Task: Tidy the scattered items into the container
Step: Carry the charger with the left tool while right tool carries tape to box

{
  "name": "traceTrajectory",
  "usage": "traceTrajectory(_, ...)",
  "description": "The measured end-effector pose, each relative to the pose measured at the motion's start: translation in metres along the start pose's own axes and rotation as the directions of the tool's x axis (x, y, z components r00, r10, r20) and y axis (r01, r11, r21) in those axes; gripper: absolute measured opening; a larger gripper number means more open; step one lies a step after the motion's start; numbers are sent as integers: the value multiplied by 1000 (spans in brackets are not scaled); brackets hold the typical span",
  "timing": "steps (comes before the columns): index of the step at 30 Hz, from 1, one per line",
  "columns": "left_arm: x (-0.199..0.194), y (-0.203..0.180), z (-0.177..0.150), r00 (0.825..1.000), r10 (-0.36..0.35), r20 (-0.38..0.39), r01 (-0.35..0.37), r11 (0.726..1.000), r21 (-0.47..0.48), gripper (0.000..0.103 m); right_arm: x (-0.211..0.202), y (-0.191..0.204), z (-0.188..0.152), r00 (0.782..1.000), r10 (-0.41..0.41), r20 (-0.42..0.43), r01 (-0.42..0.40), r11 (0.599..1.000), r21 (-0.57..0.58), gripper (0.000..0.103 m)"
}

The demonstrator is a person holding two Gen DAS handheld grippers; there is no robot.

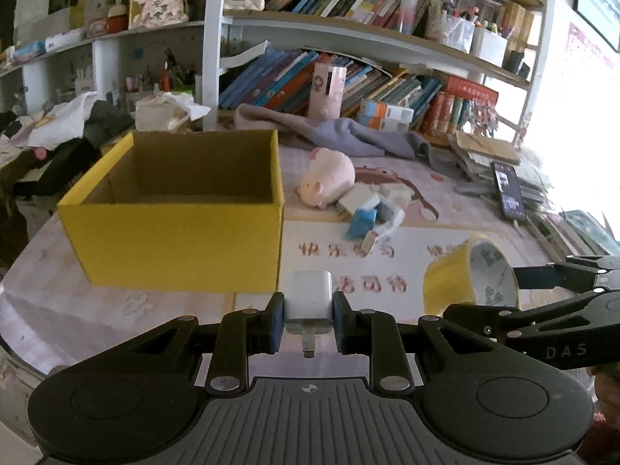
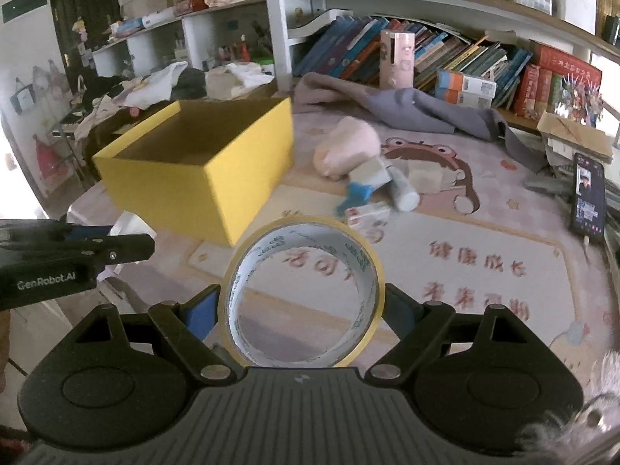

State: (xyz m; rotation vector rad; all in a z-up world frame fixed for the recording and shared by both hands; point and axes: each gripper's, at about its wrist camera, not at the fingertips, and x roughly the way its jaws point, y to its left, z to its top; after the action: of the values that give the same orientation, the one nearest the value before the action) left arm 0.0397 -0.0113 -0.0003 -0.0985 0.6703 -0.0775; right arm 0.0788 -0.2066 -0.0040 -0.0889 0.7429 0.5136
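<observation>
White charger (image 1: 309, 296) pinched in near-closed left gripper (image 1: 309, 319); tape roll (image 2: 303, 294) spanned by wide-set right gripper (image 2: 303, 312). Both are carried short of the yellow box (image 1: 182, 209), evidently for dropping in.

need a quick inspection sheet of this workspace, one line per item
surface: pink printed mat on the desk
job's things: yellow box open, its visible inside bare; pink plush and small packets lie on the mat
clutter: grey cloth, phone, paper stack at the far edge
grippers: left tool shut on white charger; right tool clamped on yellow tape roll
cables: nothing seen
surroundings: bookshelves crowded with books behind the desk
</observation>
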Motion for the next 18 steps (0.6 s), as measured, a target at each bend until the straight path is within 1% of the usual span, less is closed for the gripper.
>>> traceTrajectory(9,-24,29,-19,999,-31,-13,31,1000,3,24,-13,51,-19,1000,-1,-21,1,1000,-6,85)
traceTrajectory(15,-28,37,-31,997,-66,-45,67,998,12,24,-16,71,-27,999,-1,-47,1,1000,8,85)
traceTrajectory(18,-33,45,-33,998,-55,-20,55,998,-7,24,-14,79,-24,999,6,-45,-6,1000,-22,85)
